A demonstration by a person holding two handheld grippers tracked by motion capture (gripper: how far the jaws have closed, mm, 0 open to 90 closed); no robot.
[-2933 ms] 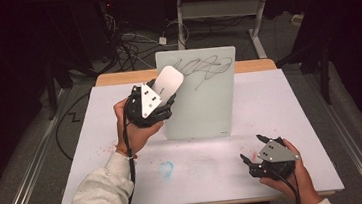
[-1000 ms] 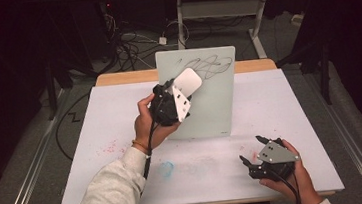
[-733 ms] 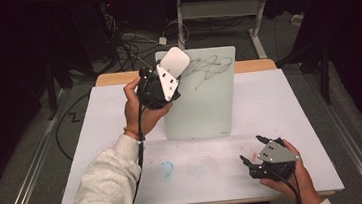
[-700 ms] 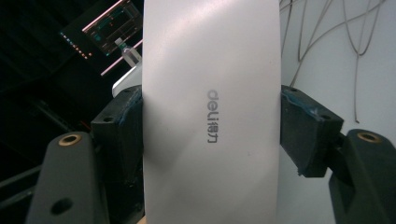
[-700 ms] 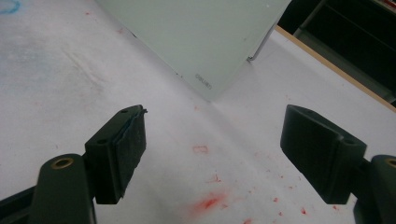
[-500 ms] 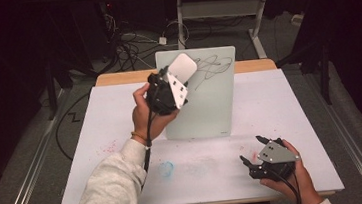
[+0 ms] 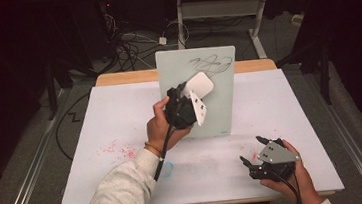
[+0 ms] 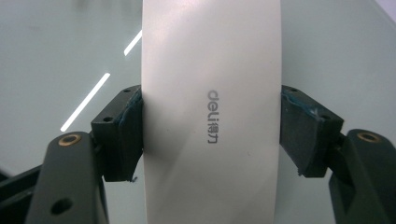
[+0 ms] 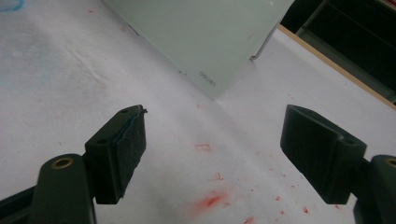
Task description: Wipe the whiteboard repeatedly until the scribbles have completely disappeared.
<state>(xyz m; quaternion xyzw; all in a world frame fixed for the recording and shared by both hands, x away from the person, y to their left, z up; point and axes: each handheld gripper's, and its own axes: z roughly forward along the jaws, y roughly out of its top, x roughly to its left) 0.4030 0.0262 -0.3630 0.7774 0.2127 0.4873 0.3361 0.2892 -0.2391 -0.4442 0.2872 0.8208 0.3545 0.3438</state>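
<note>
Presently my left claw (image 8: pixel 211 135) pinches the white eraser (image 8: pixel 211 116) across its narrow sides, at centre frame against the glass board (image 7: pixel 218 68). I judge it light, rigid and smooth; the flanks are the proper hold. Printed grey logo, rounded corners. My right claw (image 9: pixel 212 149), spread and empty, rests over the bench (image 7: pixel 120 113) at lower right.

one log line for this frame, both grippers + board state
left gripper: shut on white eraser, at glass board | scribble: still there | right gripper: open, over table
</note>
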